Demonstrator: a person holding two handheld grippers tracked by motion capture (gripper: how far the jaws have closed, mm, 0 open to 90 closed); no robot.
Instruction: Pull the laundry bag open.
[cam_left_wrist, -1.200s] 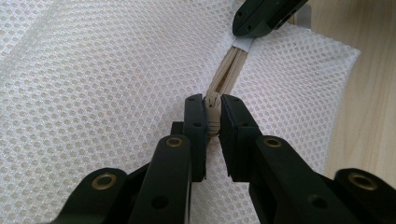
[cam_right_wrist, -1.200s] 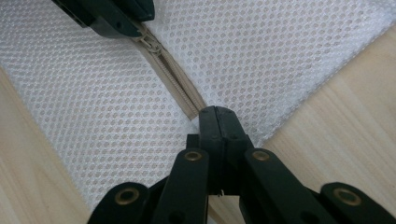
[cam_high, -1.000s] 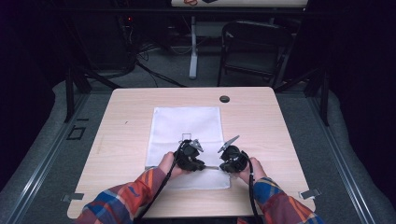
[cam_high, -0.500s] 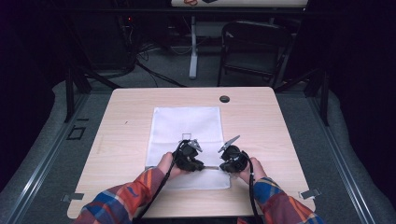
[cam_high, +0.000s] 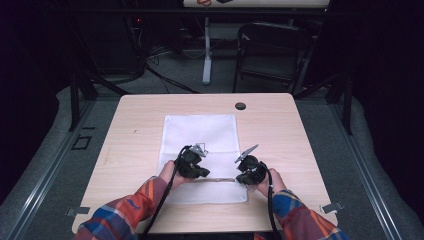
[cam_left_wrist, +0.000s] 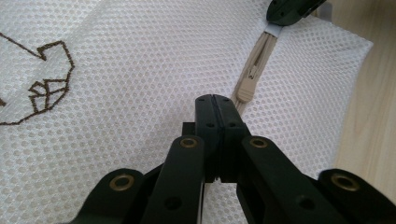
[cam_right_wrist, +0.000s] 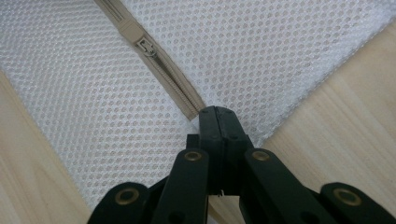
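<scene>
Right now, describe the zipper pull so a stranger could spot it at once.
On the wooden table lies a white mesh bag. A beige zipper crosses its near end between the two grippers. The zipper pull is the flat beige tab on that line.

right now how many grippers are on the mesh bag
2. The left gripper is shut at the beige zipper near the bag's near edge; the right gripper is shut at the zipper's other end, by the right edge.
</scene>
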